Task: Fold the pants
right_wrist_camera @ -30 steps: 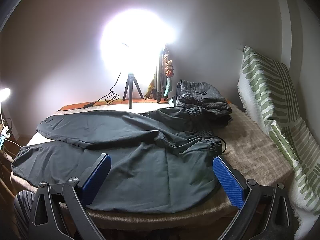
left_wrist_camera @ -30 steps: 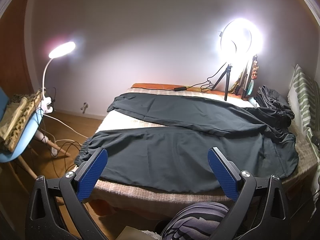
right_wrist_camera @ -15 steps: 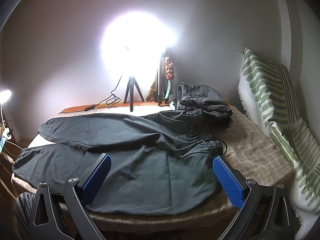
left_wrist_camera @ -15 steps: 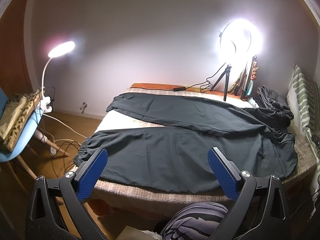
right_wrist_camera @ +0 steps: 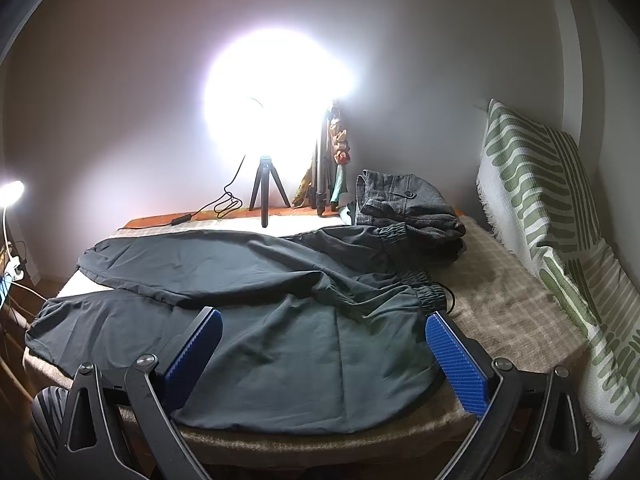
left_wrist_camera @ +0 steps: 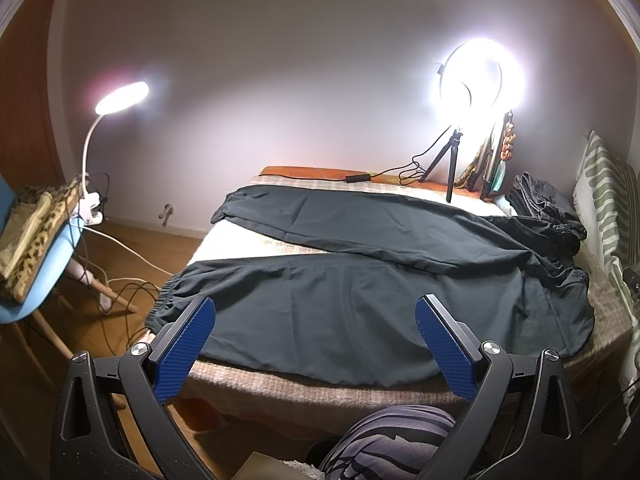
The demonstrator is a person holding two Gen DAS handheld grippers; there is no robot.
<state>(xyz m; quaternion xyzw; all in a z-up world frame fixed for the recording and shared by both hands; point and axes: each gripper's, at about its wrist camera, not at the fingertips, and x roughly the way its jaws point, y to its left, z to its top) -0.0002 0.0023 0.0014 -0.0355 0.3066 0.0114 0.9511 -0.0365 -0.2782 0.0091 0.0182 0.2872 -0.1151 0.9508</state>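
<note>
Dark pants (left_wrist_camera: 360,296) lie spread flat on a bed, legs apart and pointing left, elastic waistband to the right. They also show in the right wrist view (right_wrist_camera: 280,320), waistband (right_wrist_camera: 424,292) at right. My left gripper (left_wrist_camera: 314,312) is open and empty, held above the bed's near edge over the near leg. My right gripper (right_wrist_camera: 324,330) is open and empty, above the seat of the pants near the front edge.
A beige checked blanket (right_wrist_camera: 512,312) covers the bed. Folded grey clothes (right_wrist_camera: 404,204) sit at the back right. A ring light on a tripod (left_wrist_camera: 480,80) and cable stand at the far edge. A green-patterned pillow (right_wrist_camera: 552,220) is right. A blue chair (left_wrist_camera: 36,264) and lamp are left.
Almost nothing differs. The right wrist view has crept slightly closer to the pants; both grippers remain open.
</note>
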